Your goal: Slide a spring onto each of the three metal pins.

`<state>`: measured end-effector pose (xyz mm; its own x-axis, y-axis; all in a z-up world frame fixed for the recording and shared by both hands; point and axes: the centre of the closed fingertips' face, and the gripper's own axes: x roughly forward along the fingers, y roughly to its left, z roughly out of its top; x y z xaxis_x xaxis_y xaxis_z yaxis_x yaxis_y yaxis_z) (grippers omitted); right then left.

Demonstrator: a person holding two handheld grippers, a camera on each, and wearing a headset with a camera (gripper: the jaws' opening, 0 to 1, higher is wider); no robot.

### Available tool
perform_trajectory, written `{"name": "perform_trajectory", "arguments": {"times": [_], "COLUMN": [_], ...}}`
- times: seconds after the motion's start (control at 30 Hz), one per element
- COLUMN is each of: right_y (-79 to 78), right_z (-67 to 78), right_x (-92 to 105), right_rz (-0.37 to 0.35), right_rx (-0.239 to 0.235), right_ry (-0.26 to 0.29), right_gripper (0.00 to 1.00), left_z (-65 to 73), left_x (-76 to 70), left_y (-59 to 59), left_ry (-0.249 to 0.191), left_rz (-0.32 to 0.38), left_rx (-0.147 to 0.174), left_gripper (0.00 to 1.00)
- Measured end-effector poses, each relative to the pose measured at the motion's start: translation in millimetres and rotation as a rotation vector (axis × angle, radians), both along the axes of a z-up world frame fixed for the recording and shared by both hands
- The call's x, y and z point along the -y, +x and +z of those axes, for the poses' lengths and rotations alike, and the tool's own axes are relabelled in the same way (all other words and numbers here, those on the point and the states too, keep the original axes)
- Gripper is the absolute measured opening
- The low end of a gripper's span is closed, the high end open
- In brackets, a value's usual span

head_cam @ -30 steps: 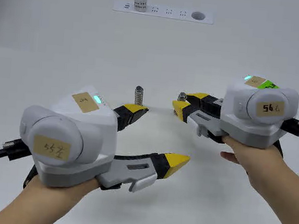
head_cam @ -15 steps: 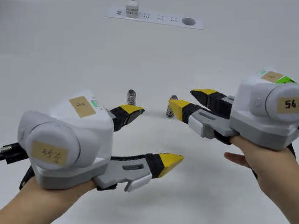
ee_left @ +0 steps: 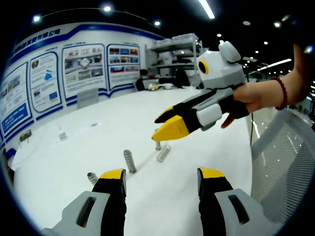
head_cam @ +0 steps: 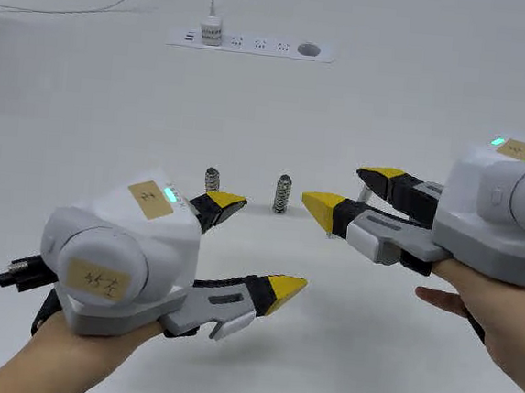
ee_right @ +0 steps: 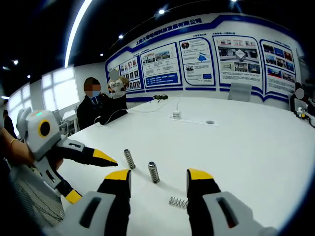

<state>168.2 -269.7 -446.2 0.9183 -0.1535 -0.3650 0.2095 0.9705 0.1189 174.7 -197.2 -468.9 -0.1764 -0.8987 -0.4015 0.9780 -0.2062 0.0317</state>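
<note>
Two upright metal pins, each with a spring on it, stand on the white table: one (head_cam: 213, 178) on the left, one (head_cam: 283, 193) right of it. They also appear in the right gripper view as the farther pin (ee_right: 129, 158) and the nearer pin (ee_right: 154, 172). A loose spring (ee_right: 178, 201) lies flat between my right jaws, and it shows again (ee_left: 163, 152) beside a thin pin (ee_left: 157, 145). My left gripper (head_cam: 257, 242) is open, low at the near left. My right gripper (head_cam: 351, 188) is open and empty, hovering right of the pins.
A white power strip (head_cam: 250, 43) with a plugged-in adapter lies at the table's far edge, its cable running off to the left. People sit at the far end of the table (ee_right: 101, 105). Bare table top lies in front of the pins.
My right gripper has drawn back to the right, away from the second pin, which now stands apart with its spring on. The left gripper has barely moved. The head camera shifted.
</note>
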Motion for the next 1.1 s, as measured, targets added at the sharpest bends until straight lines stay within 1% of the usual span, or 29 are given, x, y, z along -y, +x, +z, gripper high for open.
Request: {"name": "perform_trajectory", "arguments": {"times": [0.13,0.27,0.33,0.47,0.6,0.7,0.77,0.83,0.87,0.93,1.1], "right_y": [-9.9,-18.4,-22.6,-31.7,-39.1,-45.0,-47.6,-51.0,-53.6,-57.1,-67.2], "right_z": [1.8,3.6,4.9,4.2,3.1,3.2,3.7,3.0,1.8,0.0,-5.6], "right_x": [2.2,4.1,5.5,7.0,5.5,4.4,3.9,3.2,3.3,4.3,7.7], "right_rz": [-0.011,-0.019,-0.022,-0.018,-0.005,-0.003,-0.001,0.002,0.007,0.007,-0.011], "right_rx": [0.005,0.009,0.014,0.026,0.029,0.041,0.046,0.040,0.029,0.019,0.018], "right_ry": [0.008,0.009,0.009,0.020,0.019,0.043,0.042,0.034,0.021,0.015,0.030], "right_gripper": [0.49,0.50,0.51,0.51,0.51,0.51,0.51,0.51,0.51,0.51,0.51], "left_z": [-3.0,-5.3,-8.0,-11.8,-13.0,-14.1,-14.2,-14.6,-15.4,-16.9,-22.7], "left_x": [6.3,12.7,15.9,22.9,29.4,36.3,39.5,43.7,46.3,49.0,57.0], "left_y": [-1.5,-2.2,-3.6,-6.7,-7.6,-8.5,-8.9,-9.5,-9.7,-11.1,-14.0], "left_ry": [0.005,0.012,0.017,0.023,0.021,0.019,0.018,0.014,0.016,0.021,0.037], "left_rz": [-0.009,-0.010,-0.017,-0.030,-0.038,-0.050,-0.054,-0.059,-0.062,-0.070,-0.087], "left_rx": [0.012,0.004,0.012,0.018,0.027,0.040,0.038,0.036,0.037,0.040,0.050], "left_gripper": [0.57,0.56,0.55,0.52,0.50,0.48,0.46,0.45,0.44,0.43,0.41]}}
